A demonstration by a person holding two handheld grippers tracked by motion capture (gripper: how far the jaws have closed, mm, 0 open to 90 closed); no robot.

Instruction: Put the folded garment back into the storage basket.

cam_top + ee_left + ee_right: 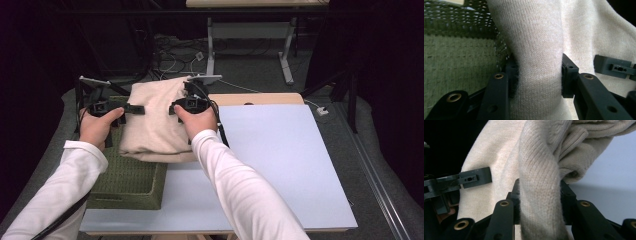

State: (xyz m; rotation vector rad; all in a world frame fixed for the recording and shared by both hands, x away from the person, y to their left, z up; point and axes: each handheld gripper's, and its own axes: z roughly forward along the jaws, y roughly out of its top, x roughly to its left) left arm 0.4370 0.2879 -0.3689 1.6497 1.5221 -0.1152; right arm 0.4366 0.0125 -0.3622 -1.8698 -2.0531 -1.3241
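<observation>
Now: a folded beige sweater hangs between both grippers, at 10 o'clock of the table, partly over the green basket.
Left gripper: clamped on the sweater's left edge; in the left gripper view a thick fold of knit is squeezed between the two fingers, with the basket's woven wall behind it.
Right gripper: clamped on the sweater's right edge; in the right gripper view a rolled fold sits between the fingers, with the pale table top beyond.
Sweater: lifted at its sides, lower hem draping at 6 o'clock across the basket rim and touching the table just beside it.
Basket: at 8 o'clock of the table, its opening partly hidden under the cloth.
Step in hand: most likely carrying the folded sweater between basket and table; which way, I cannot tell.
Doing it well: hold both grips firm and level, so the fold does not sag or open in the middle.
Spacing: keep the grippers the same way apart, since pulling outward would stretch the knit and drawing inward would bunch it.
Clearance: raise the hem free of the basket rim before moving sideways, or the weave may catch it.
Risk: each grip holds several layers; an inner layer could slip and spoil the fold.
</observation>
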